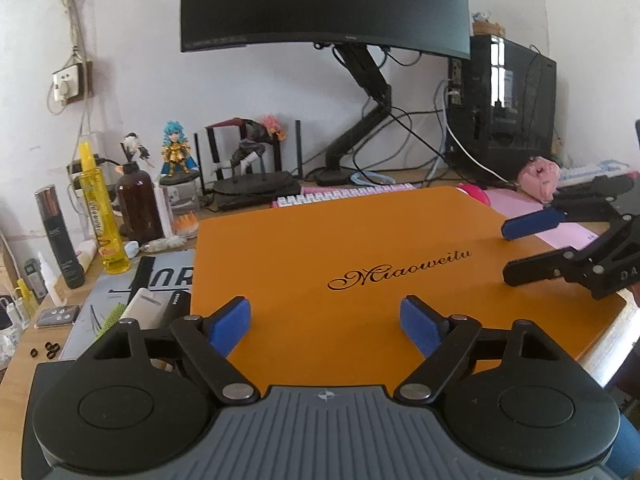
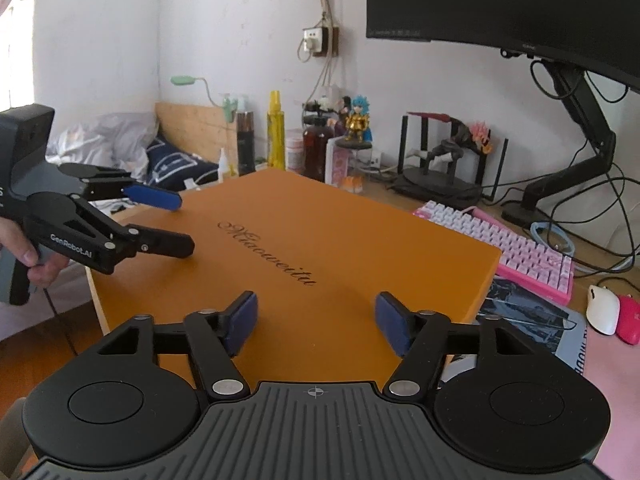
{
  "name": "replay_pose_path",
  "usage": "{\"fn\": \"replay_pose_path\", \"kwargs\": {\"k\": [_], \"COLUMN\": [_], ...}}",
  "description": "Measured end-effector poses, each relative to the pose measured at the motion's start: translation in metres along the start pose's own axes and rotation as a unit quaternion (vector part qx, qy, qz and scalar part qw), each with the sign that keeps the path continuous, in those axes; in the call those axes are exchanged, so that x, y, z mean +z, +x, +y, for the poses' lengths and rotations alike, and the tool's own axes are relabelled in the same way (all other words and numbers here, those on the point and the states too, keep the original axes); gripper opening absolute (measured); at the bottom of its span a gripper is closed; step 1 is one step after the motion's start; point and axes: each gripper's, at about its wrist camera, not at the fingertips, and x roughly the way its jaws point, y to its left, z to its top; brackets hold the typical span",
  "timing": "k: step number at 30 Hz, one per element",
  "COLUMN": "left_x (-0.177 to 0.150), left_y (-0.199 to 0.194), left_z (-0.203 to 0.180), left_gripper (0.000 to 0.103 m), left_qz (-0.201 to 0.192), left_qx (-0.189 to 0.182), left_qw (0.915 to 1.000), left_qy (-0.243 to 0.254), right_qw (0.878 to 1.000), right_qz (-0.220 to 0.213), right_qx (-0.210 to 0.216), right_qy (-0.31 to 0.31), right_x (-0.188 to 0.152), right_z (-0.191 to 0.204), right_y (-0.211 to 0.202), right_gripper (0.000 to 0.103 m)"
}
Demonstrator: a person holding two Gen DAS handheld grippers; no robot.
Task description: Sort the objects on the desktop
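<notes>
The wooden desk (image 1: 24,364) is carrying a large orange box (image 1: 340,248) at its centre; a pink keyboard (image 2: 516,248) is lying just behind the box; a white mouse (image 2: 603,309) and a pink mouse (image 2: 629,319) are resting side by side on a pink mat (image 2: 612,380); bottles, figurines and a monitor-arm base (image 1: 334,176) are standing along the wall.

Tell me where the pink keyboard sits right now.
In the right wrist view the pink keyboard lies right of the orange box, in front of the monitor arm, with the white mouse at its near right.
</notes>
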Motion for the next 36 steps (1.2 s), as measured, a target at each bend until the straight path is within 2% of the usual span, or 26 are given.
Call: {"fn": "replay_pose_path", "kwargs": {"k": [1, 6, 8, 12, 15, 17, 19, 23, 26, 31, 36], "left_x": [-0.001, 0.001, 0.005, 0.015, 0.02, 0.021, 0.019, 0.012, 0.004, -0.004, -0.015], "left_y": [0.0, -0.012, -0.022, -0.047, -0.065, -0.076, -0.083, -0.085, -0.08, -0.062, -0.06], "left_z": [0.0, 0.0, -0.004, -0.016, -0.029, -0.038, -0.049, -0.075, -0.089, -0.102, -0.107], "left_gripper": [0.103, 0.103, 0.103, 0.103, 0.103, 0.103, 0.103, 0.103, 0.103, 0.103, 0.103], "left_qz": [-0.001, -0.015, -0.029, -0.071, -0.108, -0.131, -0.148, -0.158, -0.152, -0.121, -0.128], "left_qx": [0.006, 0.019, 0.022, 0.032, 0.042, 0.048, 0.053, 0.065, 0.067, 0.101, 0.124], "left_qw": [1.0, 0.9994, 0.9991, 0.9963, 0.9917, 0.9875, 0.9843, 0.9821, 0.9824, 0.9833, 0.979], "left_qy": [-0.004, -0.026, -0.024, -0.036, -0.056, -0.072, -0.08, -0.079, -0.085, -0.091, -0.098], "right_qw": [1.0, 1.0, 0.998, 0.994, 0.988, 0.981, 0.975, 0.964, 0.964, 0.961, 0.955], "right_qz": [-0.002, -0.016, -0.04, -0.09, -0.13, -0.159, -0.185, -0.217, -0.213, -0.198, -0.191], "right_qx": [-0.003, -0.009, -0.01, -0.015, -0.018, -0.026, -0.032, -0.045, -0.062, -0.106, -0.152], "right_qy": [0.001, 0.024, 0.038, 0.057, 0.083, 0.103, 0.121, 0.148, 0.15, 0.163, 0.166], "right_x": [-0.001, -0.002, -0.002, -0.001, -0.005, -0.011, -0.019, -0.04, -0.054, -0.079, -0.104], "right_z": [0.001, 0.002, 0.002, 0.0, -0.005, -0.01, -0.014, -0.018, -0.021, -0.026, -0.024], "right_y": [0.0, -0.01, -0.025, -0.06, -0.091, -0.11, -0.127, -0.152, -0.156, -0.156, -0.163], "right_gripper": [0.075, 0.077, 0.084, 0.086, 0.09, 0.101, 0.102, 0.103, 0.103, 0.103, 0.103]}}
